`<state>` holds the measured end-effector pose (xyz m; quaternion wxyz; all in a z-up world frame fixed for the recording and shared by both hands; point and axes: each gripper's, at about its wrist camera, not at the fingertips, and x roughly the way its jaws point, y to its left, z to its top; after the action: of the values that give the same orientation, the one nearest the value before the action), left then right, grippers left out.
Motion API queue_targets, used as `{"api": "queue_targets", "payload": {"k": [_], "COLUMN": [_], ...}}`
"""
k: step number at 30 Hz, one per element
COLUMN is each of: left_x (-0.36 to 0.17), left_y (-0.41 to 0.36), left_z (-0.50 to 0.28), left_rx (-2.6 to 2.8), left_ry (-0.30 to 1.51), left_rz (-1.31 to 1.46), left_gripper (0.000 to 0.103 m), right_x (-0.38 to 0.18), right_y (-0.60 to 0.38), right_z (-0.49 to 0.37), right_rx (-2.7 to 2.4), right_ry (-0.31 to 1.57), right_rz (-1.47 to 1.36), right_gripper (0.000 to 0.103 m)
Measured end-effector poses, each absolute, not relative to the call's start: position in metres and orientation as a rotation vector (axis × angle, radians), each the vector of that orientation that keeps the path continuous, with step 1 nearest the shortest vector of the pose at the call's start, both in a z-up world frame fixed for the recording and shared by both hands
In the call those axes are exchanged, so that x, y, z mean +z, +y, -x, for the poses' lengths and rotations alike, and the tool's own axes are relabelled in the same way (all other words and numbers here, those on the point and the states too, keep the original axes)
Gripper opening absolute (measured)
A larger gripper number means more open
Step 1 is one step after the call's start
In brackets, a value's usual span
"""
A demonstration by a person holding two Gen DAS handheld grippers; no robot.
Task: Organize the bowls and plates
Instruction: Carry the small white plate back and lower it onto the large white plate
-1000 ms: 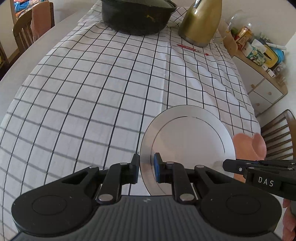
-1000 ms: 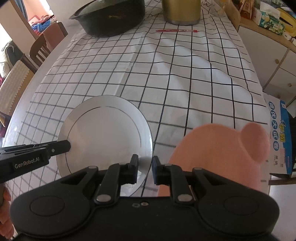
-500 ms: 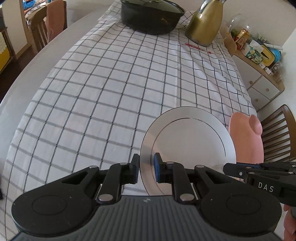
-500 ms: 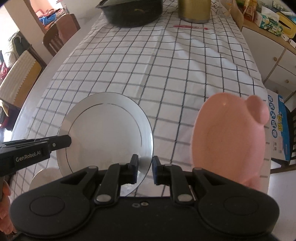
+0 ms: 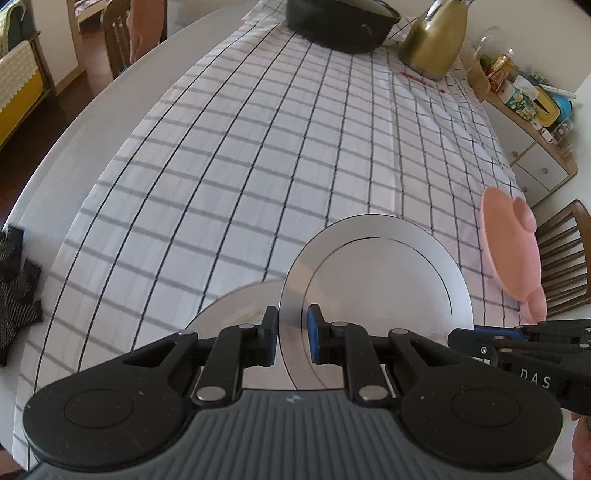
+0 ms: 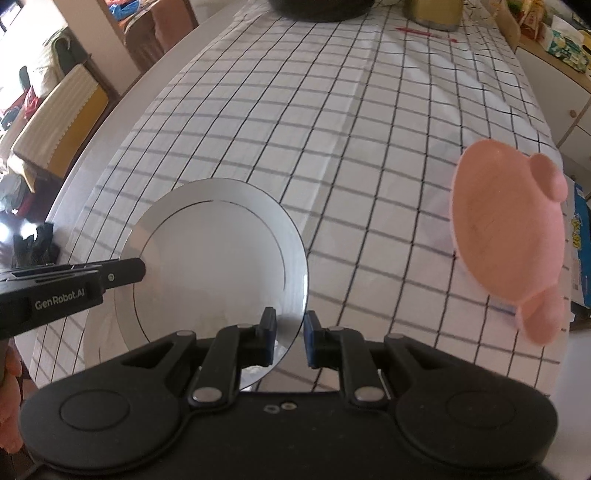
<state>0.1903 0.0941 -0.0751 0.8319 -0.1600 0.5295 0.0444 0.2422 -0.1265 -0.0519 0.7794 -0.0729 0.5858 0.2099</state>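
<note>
- Silver plate is hanging above the checked tablecloth, over a second plate.
- Left gripper and right gripper are each pinching opposite rims.
- Pink dish is lying nearby.

A plate is above another plate on the tablecloth; a pot stands behind.
</note>
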Motion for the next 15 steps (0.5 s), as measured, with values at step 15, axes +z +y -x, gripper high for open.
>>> {"api": "queue_targets", "payload": {"k": [15], "left_x": [-0.108], "left_y": [0.122], "left_z": [-0.139], "left_rx": [0.137], "left_ry": [1.179], "left_rz": [0.394], "left_gripper": [0.016], "right_x": [-0.074], "right_y": [-0.089], "right_z": [-0.212], "right_rx": [0.564], "right_ry": [1.328], "right_rz": [0.274], "right_gripper": [0.014]}}
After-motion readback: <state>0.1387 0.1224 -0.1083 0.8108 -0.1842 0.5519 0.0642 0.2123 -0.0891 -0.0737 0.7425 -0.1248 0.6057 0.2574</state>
